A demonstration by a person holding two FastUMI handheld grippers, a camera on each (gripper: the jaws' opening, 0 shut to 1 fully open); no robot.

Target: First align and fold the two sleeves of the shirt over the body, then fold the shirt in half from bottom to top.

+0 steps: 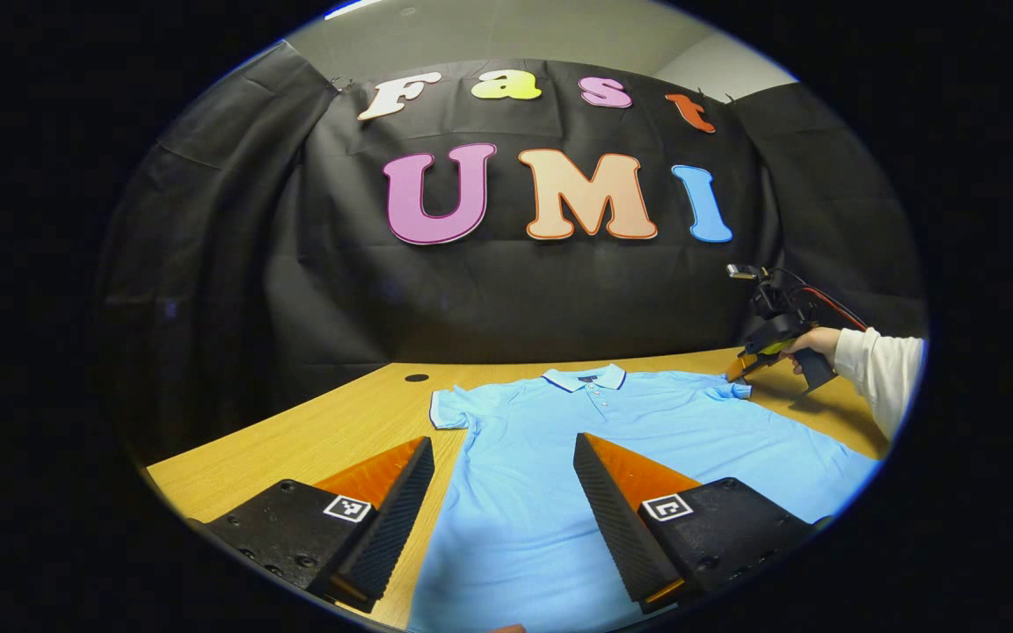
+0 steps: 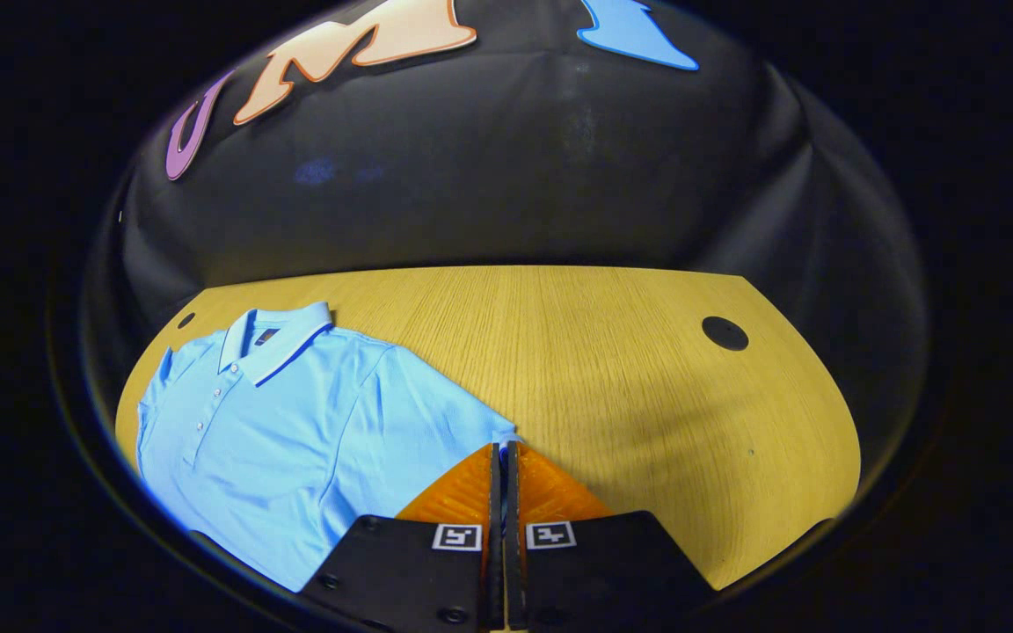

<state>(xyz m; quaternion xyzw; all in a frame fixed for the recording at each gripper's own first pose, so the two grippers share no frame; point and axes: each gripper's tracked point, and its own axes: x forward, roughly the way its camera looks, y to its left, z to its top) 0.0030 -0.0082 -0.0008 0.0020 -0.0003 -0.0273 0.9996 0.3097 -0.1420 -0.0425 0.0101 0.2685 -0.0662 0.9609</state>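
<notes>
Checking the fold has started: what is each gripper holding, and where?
Right gripper: shut on the shirt at its sleeve cuff. Left gripper: open, holding nothing.

Shirt hem cut off by the lower edge in the left gripper view, its far sleeve tip hidden at the other tool, person's sleeve cut off at the right edge, collar label too small to read, sleeve edge hidden between the right tool's closed fingers

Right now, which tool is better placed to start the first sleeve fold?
Right. The right tool is closed at the cuff of the shirt's sleeve, apparently pinching it. The left tool hangs open over the shirt's body, holding nothing.
</notes>
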